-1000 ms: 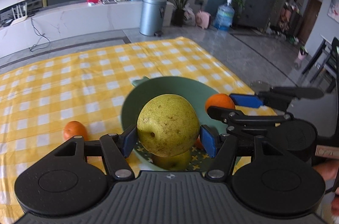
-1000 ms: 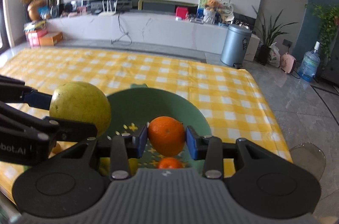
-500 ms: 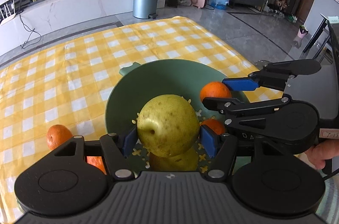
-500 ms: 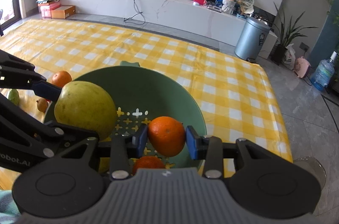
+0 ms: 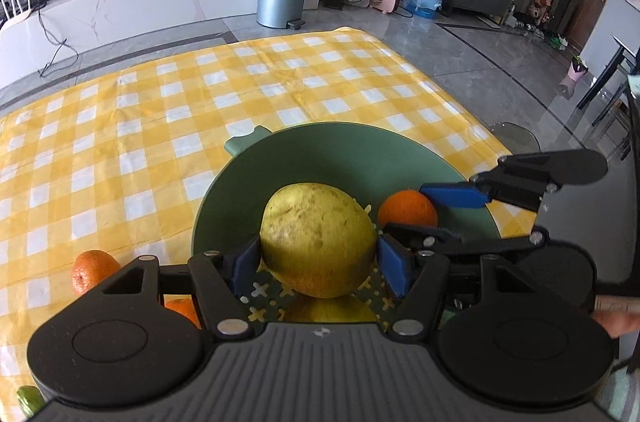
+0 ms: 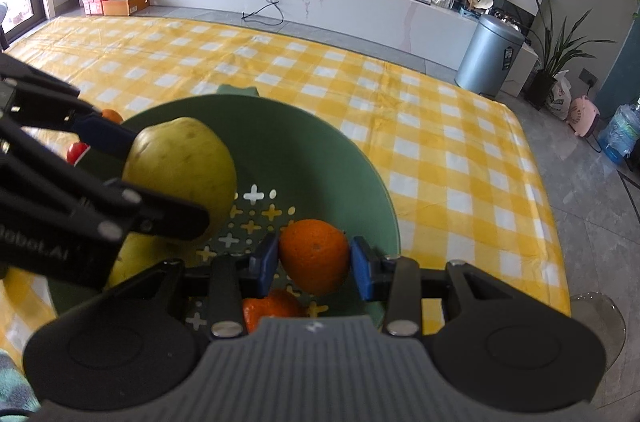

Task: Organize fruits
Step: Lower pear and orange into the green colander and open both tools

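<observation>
Two views serve us. Through the left wrist camera, our left gripper (image 5: 318, 256) clamps a speckled, yellow-green pear (image 5: 319, 239) between blue pads, held over the smooth green bowl (image 5: 344, 158) with its cross-shaped cutouts; beyond our right fingertip, the right gripper (image 5: 416, 212) holds a dimpled orange (image 5: 407, 209). A loose tangerine (image 5: 94, 270) lies left of us on the yellow checked cloth (image 5: 160, 110). Through the right wrist camera, our right gripper (image 6: 314, 264) grips the orange (image 6: 313, 256) above the bowl (image 6: 320, 166), another orange fruit (image 6: 272, 308) beneath it, and the pear (image 6: 180, 170) in the left gripper (image 6: 132, 178) sits to our left.
</observation>
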Demonstrator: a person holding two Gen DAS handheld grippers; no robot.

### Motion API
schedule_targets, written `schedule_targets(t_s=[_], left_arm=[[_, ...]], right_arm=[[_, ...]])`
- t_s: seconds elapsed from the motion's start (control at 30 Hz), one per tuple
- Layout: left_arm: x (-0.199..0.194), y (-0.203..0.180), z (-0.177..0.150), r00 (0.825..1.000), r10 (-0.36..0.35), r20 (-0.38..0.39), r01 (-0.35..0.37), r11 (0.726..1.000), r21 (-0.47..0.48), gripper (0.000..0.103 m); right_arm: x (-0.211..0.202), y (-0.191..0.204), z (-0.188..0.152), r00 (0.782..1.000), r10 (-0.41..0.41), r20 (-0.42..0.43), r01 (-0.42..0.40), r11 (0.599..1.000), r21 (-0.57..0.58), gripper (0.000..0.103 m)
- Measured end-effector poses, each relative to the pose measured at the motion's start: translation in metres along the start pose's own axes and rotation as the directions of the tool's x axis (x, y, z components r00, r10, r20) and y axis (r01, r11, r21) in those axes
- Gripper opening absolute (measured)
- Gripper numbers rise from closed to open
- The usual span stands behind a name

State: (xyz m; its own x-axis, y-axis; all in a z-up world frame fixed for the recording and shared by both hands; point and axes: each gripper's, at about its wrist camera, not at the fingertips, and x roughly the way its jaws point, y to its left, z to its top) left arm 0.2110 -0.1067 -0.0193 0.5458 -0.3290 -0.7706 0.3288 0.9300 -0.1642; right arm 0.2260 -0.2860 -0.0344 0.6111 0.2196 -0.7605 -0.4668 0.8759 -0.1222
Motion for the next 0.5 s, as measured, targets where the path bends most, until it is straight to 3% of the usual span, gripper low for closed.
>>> schedule_targets(t_s=[0.5], left_arm=[[0.02,0.007,0.007,0.997,0.044,-0.065,-0.047,0.998,-0.049,0.071]], right_arm=[[0.009,0.014,-0.001,0.999,0.0,-0.043,-0.002,0.998,-0.056,0.037]])
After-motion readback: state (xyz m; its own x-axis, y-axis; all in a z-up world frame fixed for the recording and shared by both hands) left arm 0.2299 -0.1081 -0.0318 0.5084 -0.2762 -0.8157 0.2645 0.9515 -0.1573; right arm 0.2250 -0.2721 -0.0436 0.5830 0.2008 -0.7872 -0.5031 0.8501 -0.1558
